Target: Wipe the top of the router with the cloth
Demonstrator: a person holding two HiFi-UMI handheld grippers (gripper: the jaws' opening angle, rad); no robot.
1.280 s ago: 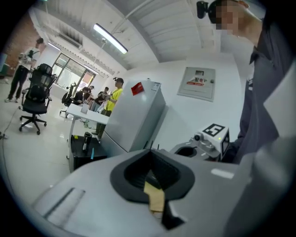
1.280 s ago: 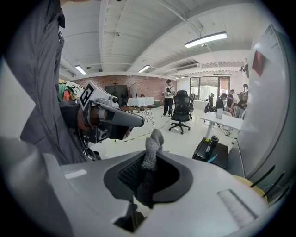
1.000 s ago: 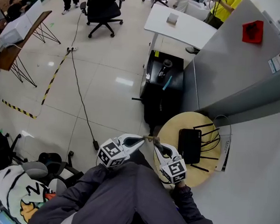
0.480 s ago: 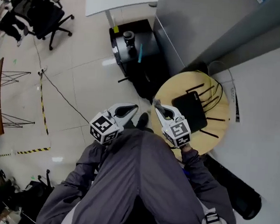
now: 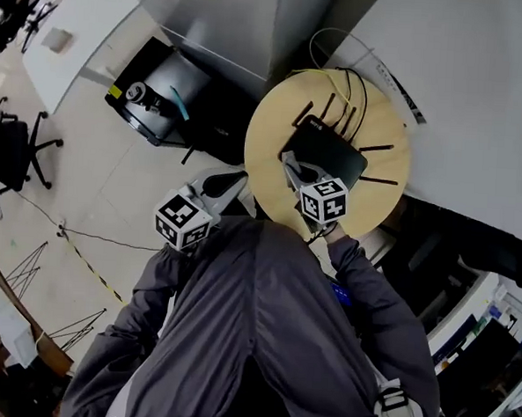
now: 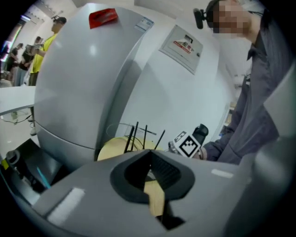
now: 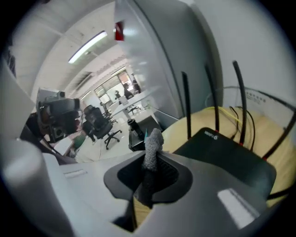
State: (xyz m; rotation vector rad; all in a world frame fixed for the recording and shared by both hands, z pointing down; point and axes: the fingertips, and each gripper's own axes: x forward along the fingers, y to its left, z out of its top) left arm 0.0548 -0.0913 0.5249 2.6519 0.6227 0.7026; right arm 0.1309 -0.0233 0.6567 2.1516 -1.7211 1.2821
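A black router [image 5: 324, 152] with several thin antennas lies flat on a round yellow table [image 5: 382, 180]. My right gripper [image 5: 290, 167] hovers at the router's near edge, shut on a small grey cloth [image 7: 151, 150] that sticks up between its jaws. In the right gripper view the router [image 7: 226, 159] lies just beyond and right of the jaws. My left gripper [image 5: 234, 180] hangs off the table's left edge, over the floor, jaws together with nothing in them. From the left gripper view [image 6: 149, 159] the antennas [image 6: 137, 136] stand beyond the jaws.
A grey partition [image 5: 220, 16] rises behind the table. A black case [image 5: 163, 87] sits on the floor to the left. A white power strip [image 5: 399, 86] and looped cables [image 5: 341, 54] lie at the table's far side. An office chair [image 5: 9, 152] stands far left.
The head view has swung round and the table now sits higher in it. My right gripper, with the cloth, has come over the table to the router's near edge; the left stayed beside the table.
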